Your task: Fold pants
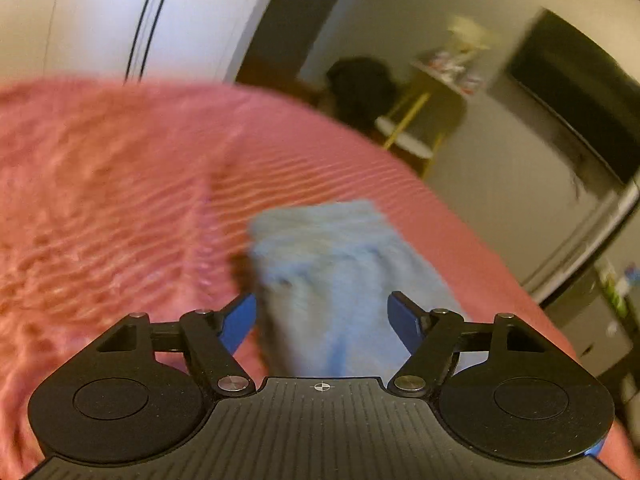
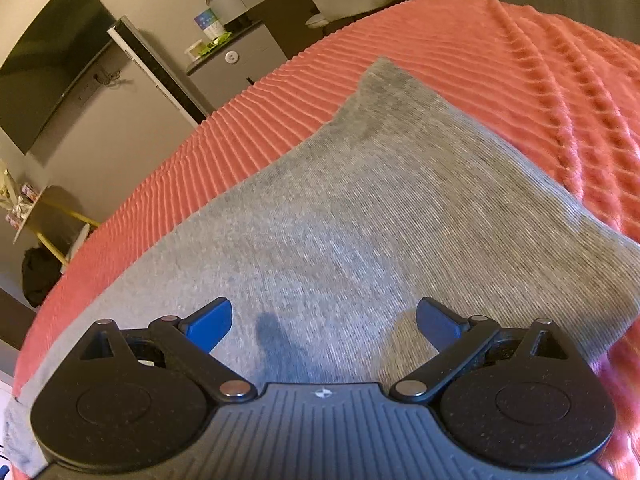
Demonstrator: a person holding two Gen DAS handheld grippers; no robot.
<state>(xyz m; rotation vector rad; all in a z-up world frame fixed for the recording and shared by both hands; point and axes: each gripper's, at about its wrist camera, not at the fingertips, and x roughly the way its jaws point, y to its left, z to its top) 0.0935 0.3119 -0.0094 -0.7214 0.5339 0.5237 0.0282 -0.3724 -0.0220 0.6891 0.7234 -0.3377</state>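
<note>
Hand-held gripper (image 2: 324,326) open above grey pants (image 2: 360,208) on coral blanket (image 2: 440,32).

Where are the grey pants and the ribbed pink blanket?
Grey fabric pants (image 2: 360,208): right wrist view, middle of the flat cloth.
Ribbed coral-pink blanket (image 2: 460,36): right wrist view, bare ridged stretch beyond the pants.

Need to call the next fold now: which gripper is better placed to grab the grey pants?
Probably the right gripper: it hovers open, close over the grey pants, sharply in view. The left gripper, also open, sees them blurred and farther off.
</note>
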